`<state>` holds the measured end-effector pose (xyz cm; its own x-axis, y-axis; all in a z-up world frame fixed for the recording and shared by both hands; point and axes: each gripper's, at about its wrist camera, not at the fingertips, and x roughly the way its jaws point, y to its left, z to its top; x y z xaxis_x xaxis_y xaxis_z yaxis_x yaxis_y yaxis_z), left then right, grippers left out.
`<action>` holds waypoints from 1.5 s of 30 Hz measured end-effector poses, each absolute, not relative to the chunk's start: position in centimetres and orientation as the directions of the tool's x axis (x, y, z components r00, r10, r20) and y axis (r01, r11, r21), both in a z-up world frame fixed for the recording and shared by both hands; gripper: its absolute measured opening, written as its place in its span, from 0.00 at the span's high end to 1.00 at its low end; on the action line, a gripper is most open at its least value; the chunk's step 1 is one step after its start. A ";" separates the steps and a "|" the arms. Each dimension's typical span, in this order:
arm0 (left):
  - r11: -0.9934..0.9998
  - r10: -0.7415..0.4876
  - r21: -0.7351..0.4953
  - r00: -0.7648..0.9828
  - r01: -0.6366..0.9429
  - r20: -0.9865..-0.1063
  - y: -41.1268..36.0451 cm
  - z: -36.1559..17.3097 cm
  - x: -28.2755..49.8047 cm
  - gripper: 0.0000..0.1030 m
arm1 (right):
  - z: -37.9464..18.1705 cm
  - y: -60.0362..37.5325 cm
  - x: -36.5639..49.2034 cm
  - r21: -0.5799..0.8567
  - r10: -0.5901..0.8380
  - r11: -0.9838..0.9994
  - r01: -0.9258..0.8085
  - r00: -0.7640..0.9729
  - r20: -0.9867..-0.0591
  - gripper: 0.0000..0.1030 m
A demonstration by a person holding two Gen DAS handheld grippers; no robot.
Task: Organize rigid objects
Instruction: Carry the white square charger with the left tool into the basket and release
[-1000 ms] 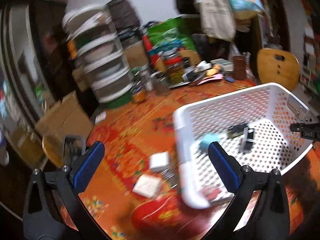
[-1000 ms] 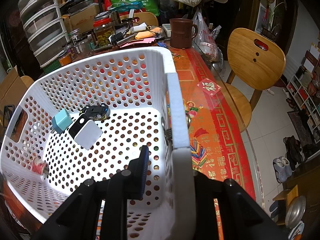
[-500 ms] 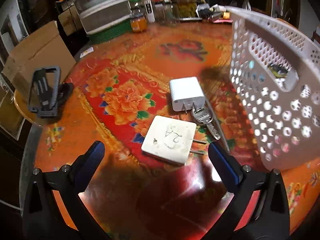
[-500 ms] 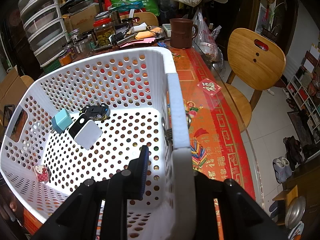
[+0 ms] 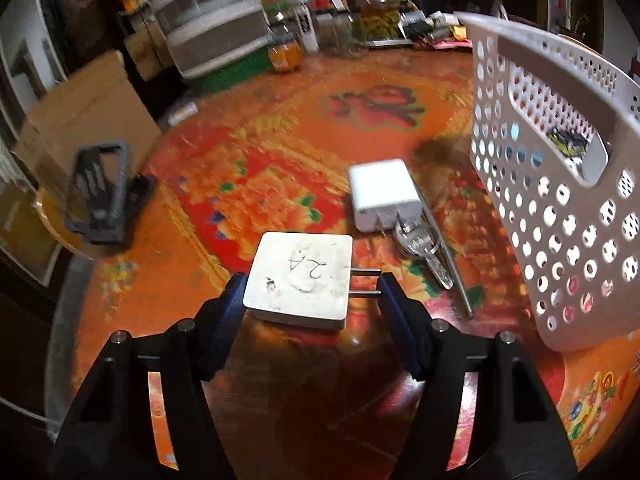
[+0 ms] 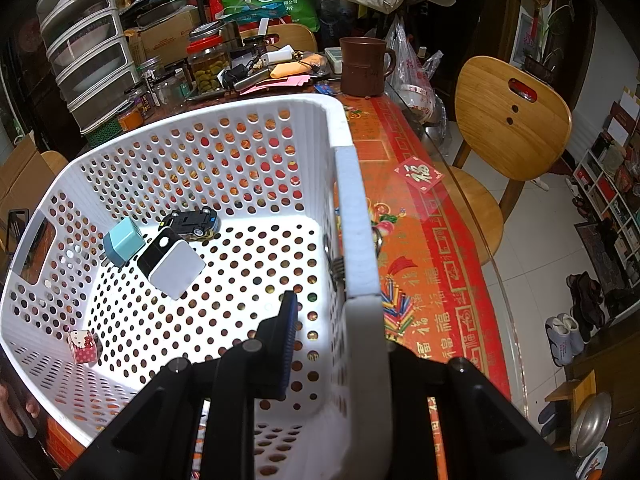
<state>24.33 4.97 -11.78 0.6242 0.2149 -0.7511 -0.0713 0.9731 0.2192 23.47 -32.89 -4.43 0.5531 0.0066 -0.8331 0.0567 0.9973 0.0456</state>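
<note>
A flat white charger marked "2A" (image 5: 299, 276) lies on the red flowered tablecloth between the fingers of my left gripper (image 5: 312, 292). The jaws stand open around it; the left pad touches its side and the right pad is beside its prongs. A second white charger (image 5: 382, 194) and a metal key (image 5: 424, 250) lie just beyond. My right gripper (image 6: 340, 320) is shut on the right wall of the white perforated basket (image 6: 352, 216), which also shows in the left wrist view (image 5: 560, 184). Inside lie a teal cube (image 6: 123, 241), a black-and-white charger (image 6: 172, 266), a toy car (image 6: 192, 222) and a pink item (image 6: 83, 347).
A black phone stand (image 5: 104, 194) sits at the table's left edge by a cardboard box (image 5: 80, 116). Jars (image 5: 374, 12), plastic drawers (image 5: 212, 20) and clutter line the far side. A brown mug (image 6: 366, 66) and a wooden chair (image 6: 508, 128) are to the right.
My left gripper swung away from the basket, dropped to the table and narrowed around the "2A" charger. The pink item settled in the basket. The right gripper kept still.
</note>
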 end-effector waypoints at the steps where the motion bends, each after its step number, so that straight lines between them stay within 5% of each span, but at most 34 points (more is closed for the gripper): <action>1: 0.971 0.226 0.226 0.637 -0.083 -0.737 5.0 -11.2 24.1 0.38 | -4.4 -32.9 23.5 0.046 0.007 0.997 0.056 0.554 -0.833 0.80; 11: 0.917 0.370 0.341 0.755 -0.204 -0.542 3.9 -3.2 20.3 0.38 | -4.4 -32.9 23.6 0.046 0.007 0.997 0.057 0.554 -0.833 0.80; 28: 0.896 0.373 0.395 0.824 -0.201 -0.426 -2.4 5.3 19.0 0.38 | -4.4 -32.8 23.5 0.046 0.006 0.997 0.057 0.553 -0.833 0.80; 45: 0.911 0.266 0.406 0.845 -0.065 -0.463 -10.6 4.7 20.8 0.38 | -4.4 -32.8 23.5 0.045 0.006 0.997 0.056 0.553 -0.833 0.80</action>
